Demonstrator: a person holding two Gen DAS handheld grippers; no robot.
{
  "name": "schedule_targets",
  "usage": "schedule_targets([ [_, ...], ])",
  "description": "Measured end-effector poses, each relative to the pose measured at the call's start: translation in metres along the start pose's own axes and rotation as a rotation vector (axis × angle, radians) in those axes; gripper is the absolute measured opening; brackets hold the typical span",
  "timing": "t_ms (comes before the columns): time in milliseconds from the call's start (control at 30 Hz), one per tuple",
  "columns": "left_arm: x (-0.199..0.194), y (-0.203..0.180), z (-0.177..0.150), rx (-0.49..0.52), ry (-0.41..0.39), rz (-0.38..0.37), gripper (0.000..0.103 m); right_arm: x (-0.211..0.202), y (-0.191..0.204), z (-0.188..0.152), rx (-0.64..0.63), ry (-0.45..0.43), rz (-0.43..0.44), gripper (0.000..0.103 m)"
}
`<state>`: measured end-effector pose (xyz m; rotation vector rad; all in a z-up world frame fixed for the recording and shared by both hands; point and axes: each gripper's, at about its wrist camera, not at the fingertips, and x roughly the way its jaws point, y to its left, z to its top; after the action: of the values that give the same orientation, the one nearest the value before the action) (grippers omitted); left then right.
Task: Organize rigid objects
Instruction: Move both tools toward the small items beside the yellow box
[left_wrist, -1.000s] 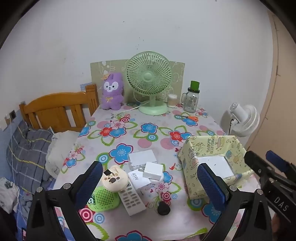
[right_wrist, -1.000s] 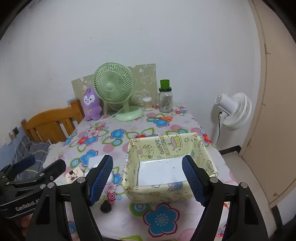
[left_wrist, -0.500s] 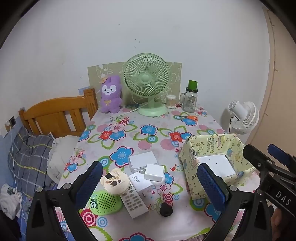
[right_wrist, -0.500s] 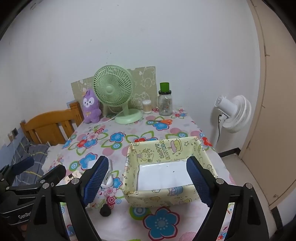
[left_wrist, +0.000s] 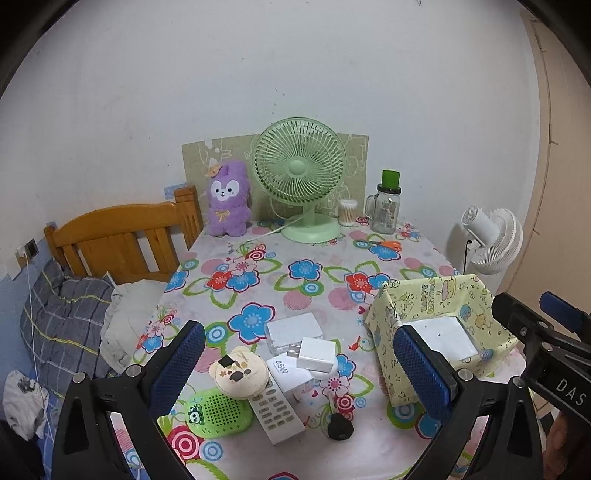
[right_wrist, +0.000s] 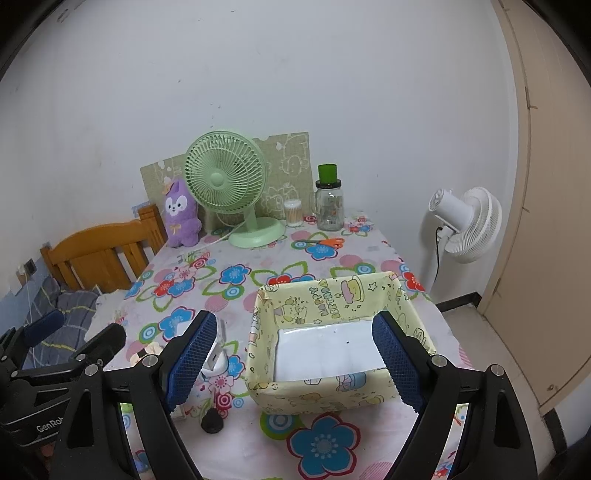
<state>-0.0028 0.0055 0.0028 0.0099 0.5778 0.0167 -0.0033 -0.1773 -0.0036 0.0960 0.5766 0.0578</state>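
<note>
The floral-clothed worktop (left_wrist: 295, 258) carries everything, with a green desk fan (left_wrist: 299, 177) and a purple plush rabbit (left_wrist: 227, 203) at its far edge. Near the front right corner sits the yellow paper-wrapped box (right_wrist: 332, 325), open on top, white inside. Toward the front left edge lies a cluster: a white flat box (left_wrist: 293, 326), a white remote control (left_wrist: 275, 411) with its long axis running from the near edge toward the far one, a green round speaker (left_wrist: 218, 413), a cream bear-shaped case (left_wrist: 238, 373), a white charger plug (left_wrist: 316, 354) with prongs pointing left, and a small black knob (left_wrist: 340, 428). The left tongs (left_wrist: 295, 373) are spread wide, empty, above the cluster. The right tongs (right_wrist: 291, 362) have just been opening and grasp nothing, over the box.
</note>
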Motion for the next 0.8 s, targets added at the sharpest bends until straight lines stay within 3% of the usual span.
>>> schedule_targets([
  [800,0.0063,0.004,0.006,0.001,-0.027,-0.004,0.103,0.0067,0.0076,0.0071,-0.041,-0.035,0.0,0.088],
])
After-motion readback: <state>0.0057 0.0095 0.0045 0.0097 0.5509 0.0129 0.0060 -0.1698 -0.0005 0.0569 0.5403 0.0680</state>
